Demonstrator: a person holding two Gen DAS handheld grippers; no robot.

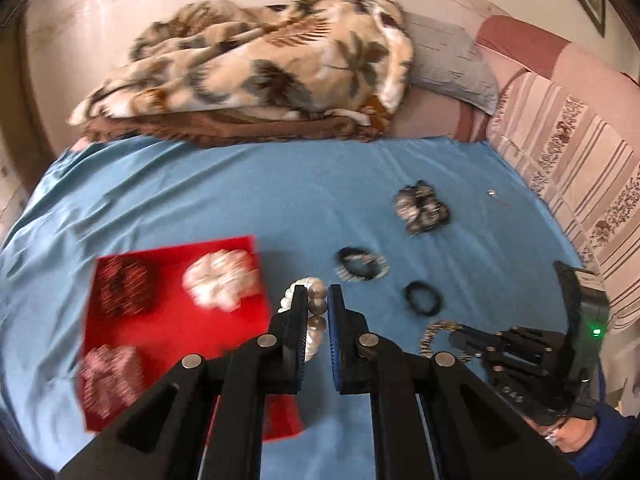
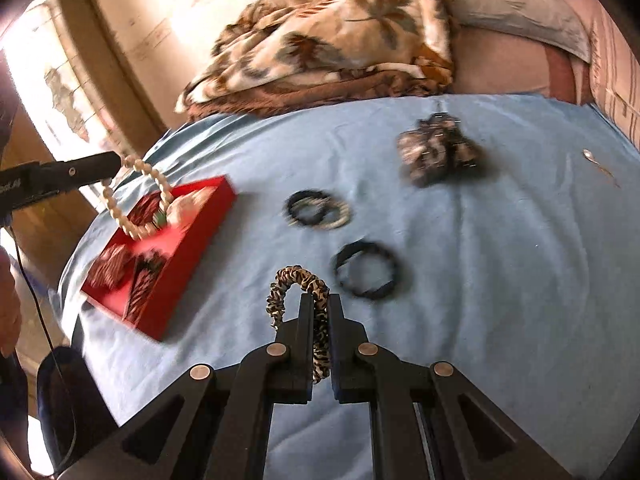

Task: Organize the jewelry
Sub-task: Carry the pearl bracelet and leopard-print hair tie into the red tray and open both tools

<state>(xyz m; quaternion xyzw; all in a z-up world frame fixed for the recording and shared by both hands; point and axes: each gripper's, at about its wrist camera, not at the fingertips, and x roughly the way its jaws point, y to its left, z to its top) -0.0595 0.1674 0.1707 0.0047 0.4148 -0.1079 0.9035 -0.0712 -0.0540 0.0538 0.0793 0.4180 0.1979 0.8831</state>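
On a bed spread with a blue sheet (image 1: 240,192), the left gripper (image 1: 317,300) is clamped on a pearl bracelet (image 1: 314,308) that dangles just above the right edge of a red tray (image 1: 168,320) near the sheet's left edge; the right gripper (image 2: 320,308) pinches a leopard-print scrunchie (image 2: 296,280) close to a black hair tie (image 2: 366,270) lying mid-sheet
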